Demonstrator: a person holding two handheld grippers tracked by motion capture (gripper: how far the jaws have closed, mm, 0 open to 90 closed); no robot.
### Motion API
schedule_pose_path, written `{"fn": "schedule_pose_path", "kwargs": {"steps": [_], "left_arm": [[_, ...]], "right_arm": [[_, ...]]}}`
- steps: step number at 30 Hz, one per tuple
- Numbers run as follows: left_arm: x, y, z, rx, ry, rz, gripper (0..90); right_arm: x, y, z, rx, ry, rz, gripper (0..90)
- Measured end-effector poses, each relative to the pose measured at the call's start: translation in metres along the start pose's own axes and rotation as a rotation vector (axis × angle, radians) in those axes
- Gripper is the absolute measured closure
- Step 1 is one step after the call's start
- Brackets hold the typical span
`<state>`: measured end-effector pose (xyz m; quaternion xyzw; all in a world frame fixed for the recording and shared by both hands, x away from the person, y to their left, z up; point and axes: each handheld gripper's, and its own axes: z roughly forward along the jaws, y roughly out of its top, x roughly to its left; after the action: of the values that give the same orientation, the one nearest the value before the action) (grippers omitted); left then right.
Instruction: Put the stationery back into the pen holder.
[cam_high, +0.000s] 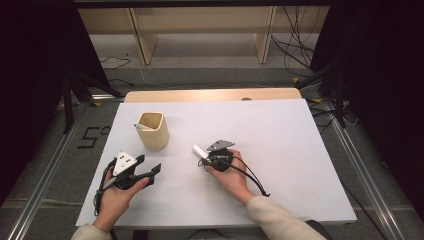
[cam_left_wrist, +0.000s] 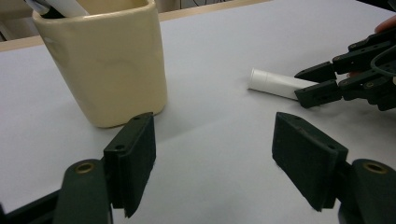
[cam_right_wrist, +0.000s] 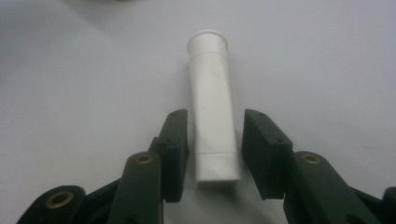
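White tube (cam_right_wrist: 212, 107) btwn right gripper (cam_right_wrist: 215, 149) jaws, untouched

One mark can be read: a dark figure 5 (cam_high: 88, 137) with a small ring beside it at its upper right, like a degree sign, set on the grey floor (cam_high: 60, 165) just left of the table's far left corner. The white tube (cam_right_wrist: 212, 107), the cream cup (cam_left_wrist: 105, 65) and both tools carry no lettering that can be made out.
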<state>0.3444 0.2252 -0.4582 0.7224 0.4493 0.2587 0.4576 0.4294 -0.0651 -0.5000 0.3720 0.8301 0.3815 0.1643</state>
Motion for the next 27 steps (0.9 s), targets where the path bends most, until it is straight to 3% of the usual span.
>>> {"fn": "schedule_pose_path", "kwargs": {"steps": [12, 27], "left_arm": [[0.0001, -0.0003, 0.0006, 0.002, 0.001, 0.003, 30.5], [-0.0003, -0.0006, 0.0011, 0.004, 0.001, 0.004, 30.6]], "right_arm": [[0.0023, 0.0, 0.0, 0.005, -0.009, -0.024, 66.5], [0.0026, 0.0002, 0.0001, 0.007, -0.01, -0.013, 70.5]]}}
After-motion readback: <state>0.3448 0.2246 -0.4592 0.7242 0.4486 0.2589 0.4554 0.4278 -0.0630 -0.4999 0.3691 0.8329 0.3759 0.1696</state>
